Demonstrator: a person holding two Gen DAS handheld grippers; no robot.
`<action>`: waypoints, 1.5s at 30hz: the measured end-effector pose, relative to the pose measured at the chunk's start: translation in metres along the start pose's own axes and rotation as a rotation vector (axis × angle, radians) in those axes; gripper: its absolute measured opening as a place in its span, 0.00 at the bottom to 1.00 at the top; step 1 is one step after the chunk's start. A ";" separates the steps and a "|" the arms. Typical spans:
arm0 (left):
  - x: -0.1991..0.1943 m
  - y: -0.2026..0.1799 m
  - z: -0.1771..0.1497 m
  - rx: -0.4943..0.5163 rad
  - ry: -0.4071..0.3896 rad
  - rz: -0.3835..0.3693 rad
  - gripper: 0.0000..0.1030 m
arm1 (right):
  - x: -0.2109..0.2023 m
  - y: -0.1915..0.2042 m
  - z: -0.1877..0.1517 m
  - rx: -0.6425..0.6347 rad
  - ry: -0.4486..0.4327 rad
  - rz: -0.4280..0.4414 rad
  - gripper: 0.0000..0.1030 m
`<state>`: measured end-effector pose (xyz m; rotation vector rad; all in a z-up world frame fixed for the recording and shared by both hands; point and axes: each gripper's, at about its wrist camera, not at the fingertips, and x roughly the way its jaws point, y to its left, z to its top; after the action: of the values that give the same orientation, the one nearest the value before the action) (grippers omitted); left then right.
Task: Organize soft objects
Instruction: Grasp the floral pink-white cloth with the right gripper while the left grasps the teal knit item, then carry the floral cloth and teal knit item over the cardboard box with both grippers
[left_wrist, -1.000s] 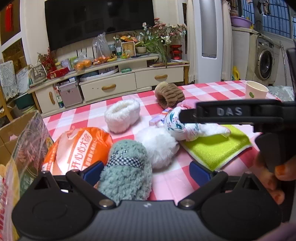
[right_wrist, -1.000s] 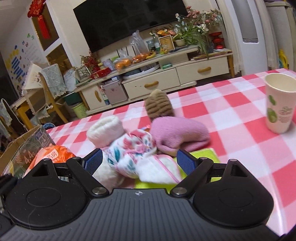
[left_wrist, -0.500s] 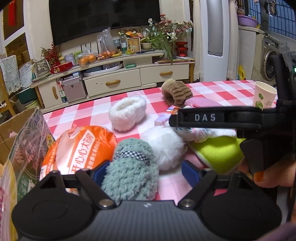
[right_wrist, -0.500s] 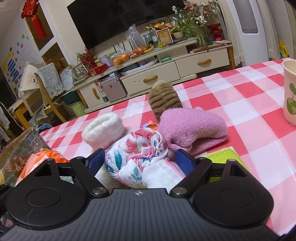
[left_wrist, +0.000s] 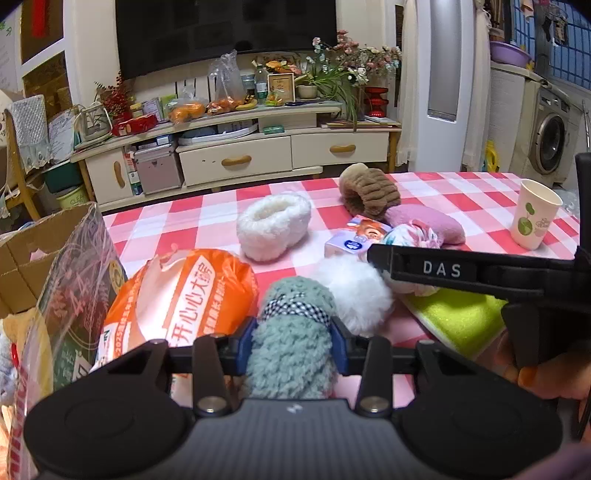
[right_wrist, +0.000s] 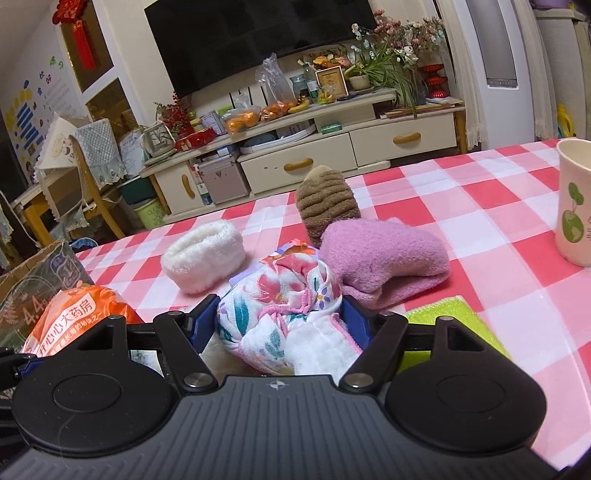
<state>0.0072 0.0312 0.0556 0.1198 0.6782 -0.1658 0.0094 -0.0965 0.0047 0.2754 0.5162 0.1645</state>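
Note:
My left gripper (left_wrist: 292, 345) is shut on a fuzzy green slipper (left_wrist: 291, 332) with a checked band, at the near edge of the table. My right gripper (right_wrist: 280, 325) is shut on a floral cloth bundle (right_wrist: 280, 310); its black body (left_wrist: 461, 273) crosses the right of the left wrist view. Other soft things lie on the checked cloth: a white slipper (left_wrist: 273, 225), a white fluffy ball (left_wrist: 354, 291), a brown slipper (right_wrist: 325, 206), a pink slipper (right_wrist: 380, 254) and a green cloth (left_wrist: 458, 321).
An orange plastic bag (left_wrist: 177, 295) lies left of the green slipper. A cardboard box (left_wrist: 40, 266) with a printed bag stands at the far left. A paper cup (right_wrist: 576, 206) stands at the right. A small colourful packet (left_wrist: 358, 236) lies mid-table.
Both grippers closed: the left onto the green slipper, the right onto the floral bundle. The right gripper also moved forward toward the pink slipper.

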 end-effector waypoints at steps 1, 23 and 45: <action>-0.001 -0.001 0.000 0.003 -0.001 -0.003 0.37 | -0.001 0.000 -0.001 -0.008 -0.002 -0.005 0.85; -0.041 0.020 0.008 -0.073 -0.079 -0.117 0.36 | -0.025 0.010 -0.017 -0.096 -0.034 -0.100 0.85; -0.086 0.065 0.015 -0.179 -0.197 -0.153 0.36 | -0.060 0.037 -0.023 -0.173 -0.045 -0.152 0.85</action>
<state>-0.0371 0.1024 0.1255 -0.1191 0.5030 -0.2591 -0.0568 -0.0701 0.0242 0.0703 0.4734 0.0544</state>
